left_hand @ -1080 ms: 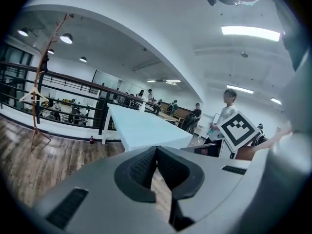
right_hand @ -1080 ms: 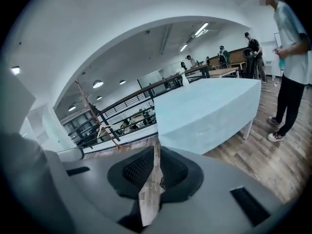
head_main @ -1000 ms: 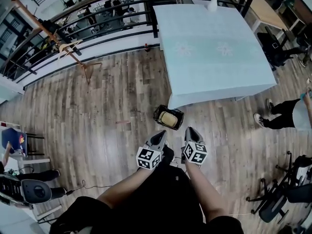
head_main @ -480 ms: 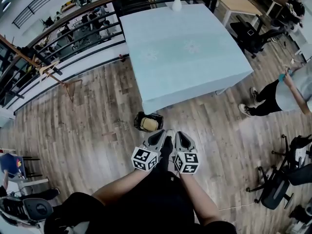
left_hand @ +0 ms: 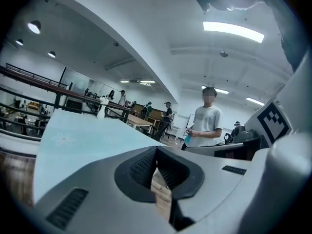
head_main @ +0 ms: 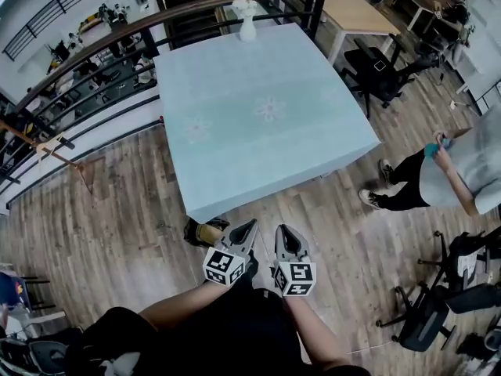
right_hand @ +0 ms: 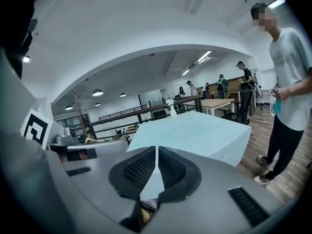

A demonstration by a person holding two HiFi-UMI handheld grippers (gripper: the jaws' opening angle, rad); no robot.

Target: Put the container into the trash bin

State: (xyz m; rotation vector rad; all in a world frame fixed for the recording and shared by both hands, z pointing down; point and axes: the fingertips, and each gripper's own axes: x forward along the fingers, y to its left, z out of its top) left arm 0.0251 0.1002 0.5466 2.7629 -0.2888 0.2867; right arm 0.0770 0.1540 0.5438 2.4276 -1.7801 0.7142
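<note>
a pale blue worktop (head_main: 258,124) stands on wood floor (head_main: 117,202), railing (head_main: 94,41) beyond its far side, open floor off its near edge, where the trash bin (head_main: 194,229) holds the tan container (head_main: 210,233); the left hand-held gripper (head_main: 250,225) and right hand-held gripper (head_main: 283,230) hover near that edge, jaws together, empty.

The desk (head_main: 266,116) stands mid-floor, ahead of the person. A vase (head_main: 247,28) sits at its far edge. The railing (head_main: 86,81) runs behind and to the left of the desk. The trash bin (head_main: 192,231) stands on the floor at the desk's near-left corner, with the container (head_main: 210,233) inside it. The left tool (head_main: 249,227) and right tool (head_main: 283,233) lie side by side, just right of the bin and before the desk's near edge. A bystander (head_main: 454,171) stands right of the desk. Office chairs (head_main: 427,319) stand nearer, at the right.
</note>
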